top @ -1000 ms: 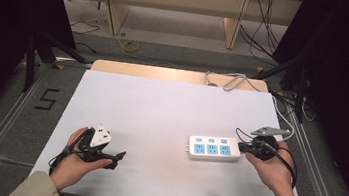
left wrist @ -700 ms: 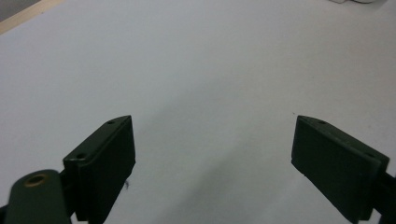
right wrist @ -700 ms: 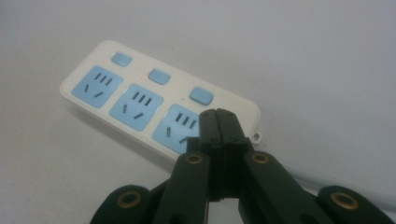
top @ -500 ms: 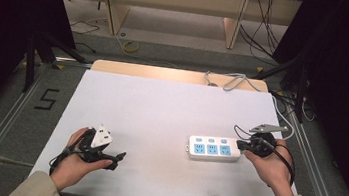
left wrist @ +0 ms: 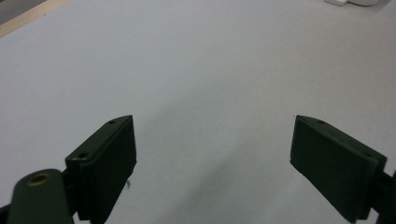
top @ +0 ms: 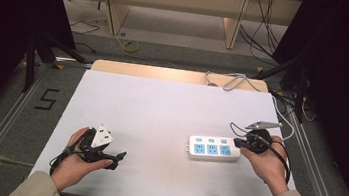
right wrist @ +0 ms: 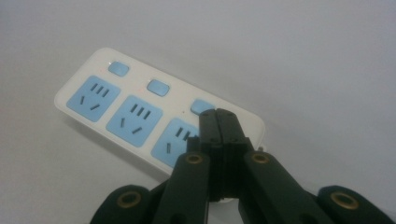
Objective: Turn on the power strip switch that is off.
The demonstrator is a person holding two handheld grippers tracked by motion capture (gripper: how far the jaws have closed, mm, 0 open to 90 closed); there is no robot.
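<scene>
Progress looks early, judging by how things lie. From the high view, a white power strip [top: 213,148] with three blue sockets and three blue switches lies on the white table [top: 161,106], toward the person's right, and the right gripper [top: 237,142] sits at its right end, touching or just above it; I cannot tell which from here. The left gripper [top: 115,158] rests in the left hand [top: 77,159] near the table's front left, well apart from the strip, with nothing between its jaws. In the left gripper view, the two black jaws stand spread wide over bare table, holding nothing, and a corner of the strip [left wrist: 355,2] peeks in at the top right edge, far off. In the right gripper view, the jaws are pressed together into one narrow tip with nothing pinched, and that tip [right wrist: 218,116] sits right at the nearest of the three switches [right wrist: 201,106], either touching it or a hair above. The other two switches appear untouched, and I cannot tell from any view whether a switch is on or off. My judgement: the work of pressing the switches is just starting at the near end, with most of it left.
</scene>
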